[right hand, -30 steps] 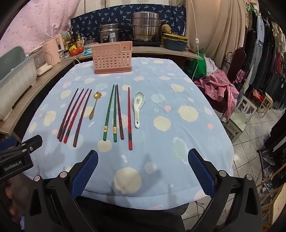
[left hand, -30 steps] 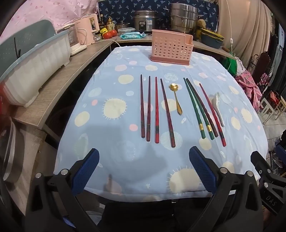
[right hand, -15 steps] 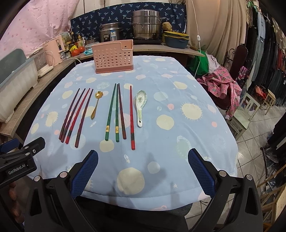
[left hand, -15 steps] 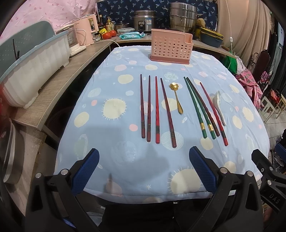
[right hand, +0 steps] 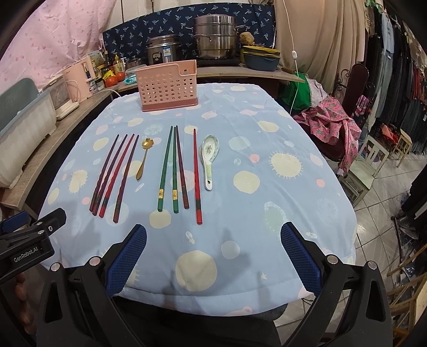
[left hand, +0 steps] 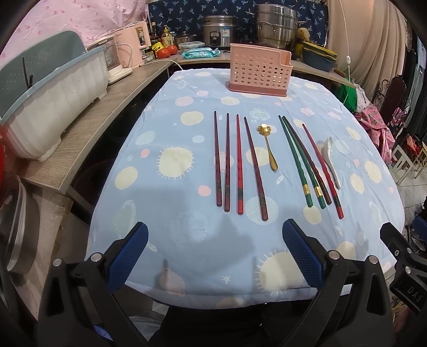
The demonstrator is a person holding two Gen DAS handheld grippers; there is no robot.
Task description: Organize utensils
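Several red and dark chopsticks (left hand: 232, 162) lie side by side on the blue dotted tablecloth (left hand: 176, 235), with a gold spoon (left hand: 268, 146), green and red chopsticks (left hand: 301, 160) and a white ceramic spoon (left hand: 331, 160) to their right. A pink perforated utensil holder (left hand: 257, 70) stands at the far end. The right wrist view shows the same holder (right hand: 166, 85), gold spoon (right hand: 144, 157), green chopsticks (right hand: 170, 168) and ceramic spoon (right hand: 209, 157). My left gripper (left hand: 214, 253) and right gripper (right hand: 213, 253) are both open and empty, near the table's front edge.
A wooden counter (left hand: 88, 128) runs along the left with a white dish rack (left hand: 53, 93) and a pink appliance (left hand: 130, 48). Steel pots (left hand: 275, 24) stand behind the holder. Chairs and pink cloth (right hand: 336, 120) are to the right.
Both grippers have moved slightly forward toward the table. The utensils have not moved.
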